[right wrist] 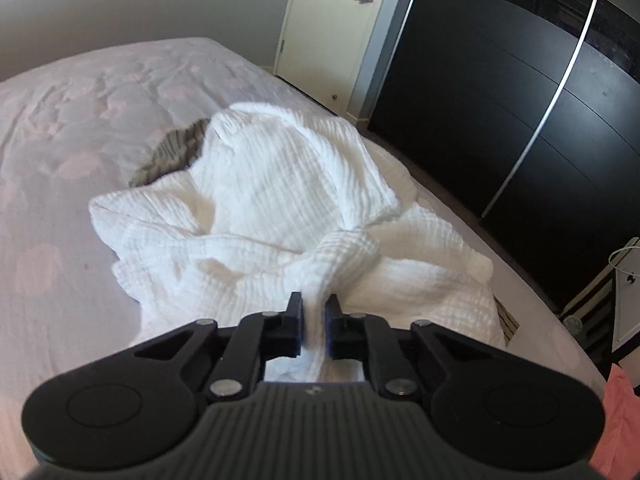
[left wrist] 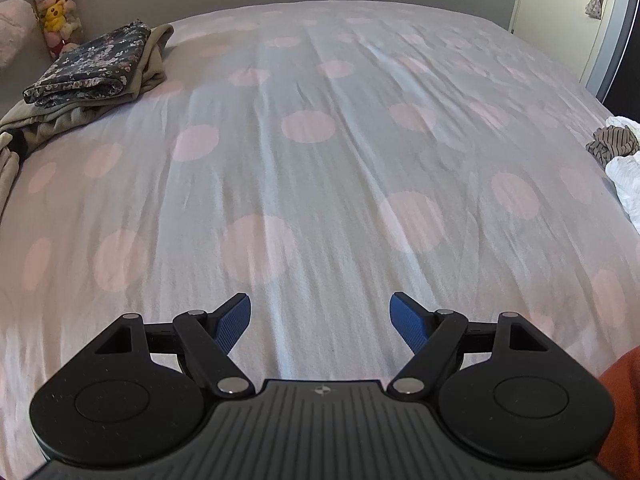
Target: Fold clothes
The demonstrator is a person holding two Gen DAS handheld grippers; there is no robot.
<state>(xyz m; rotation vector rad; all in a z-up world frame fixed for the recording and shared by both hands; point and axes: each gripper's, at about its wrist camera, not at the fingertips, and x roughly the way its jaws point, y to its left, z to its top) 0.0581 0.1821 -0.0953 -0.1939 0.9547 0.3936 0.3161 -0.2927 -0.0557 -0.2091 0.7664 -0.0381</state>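
Right claw point(right wrist: 313, 312) pinches a bunched fold of white garment point(right wrist: 280, 200); left claw point(left wrist: 320, 320) gapes over bed point(left wrist: 320, 140). Risk: thin pinch slips, striped garment point(right wrist: 172, 152) drags along.

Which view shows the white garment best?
The right wrist view: the crumpled white garment fills the frame, a bunched fold pinched in the right gripper. The left wrist view catches only a white sliver at its right edge, beyond the open left gripper.

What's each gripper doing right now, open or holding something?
Left gripper: jaws open, holding nothing, above the bedsheet.
Right gripper: jaws closed on a bunched fold of the white garment.
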